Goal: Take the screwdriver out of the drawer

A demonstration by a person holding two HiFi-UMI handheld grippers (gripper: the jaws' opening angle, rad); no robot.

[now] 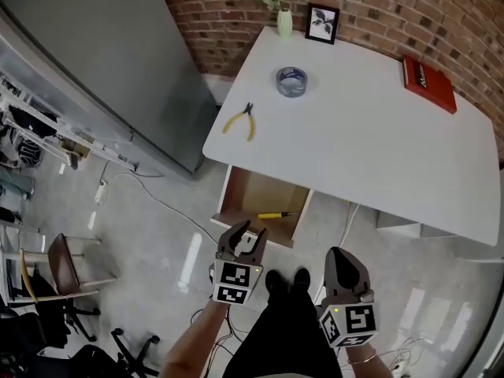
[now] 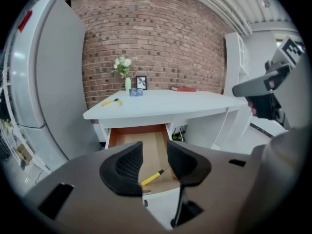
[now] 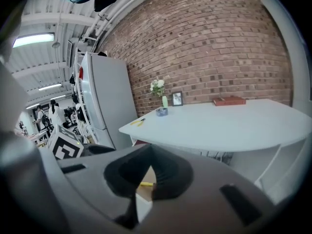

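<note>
The yellow-handled screwdriver [image 1: 276,215] lies in the open wooden drawer [image 1: 244,194] under the front edge of the white table [image 1: 362,148]. My left gripper [image 1: 246,235] hovers just in front of the drawer, open and empty. In the left gripper view the screwdriver [image 2: 154,176] shows through the gap of that gripper [image 2: 155,152], still some way beyond the fingertips. My right gripper [image 1: 340,255] hangs to the right of the drawer, away from it; its jaws meet at the tips with nothing held [image 3: 147,152].
On the table lie yellow pliers [image 1: 239,122], a tape roll [image 1: 292,82], a red book [image 1: 428,84], a vase [image 1: 283,22] and a picture frame [image 1: 322,24]. A grey fridge [image 1: 102,53] stands left. A chair [image 1: 67,266] and cables sit on the floor.
</note>
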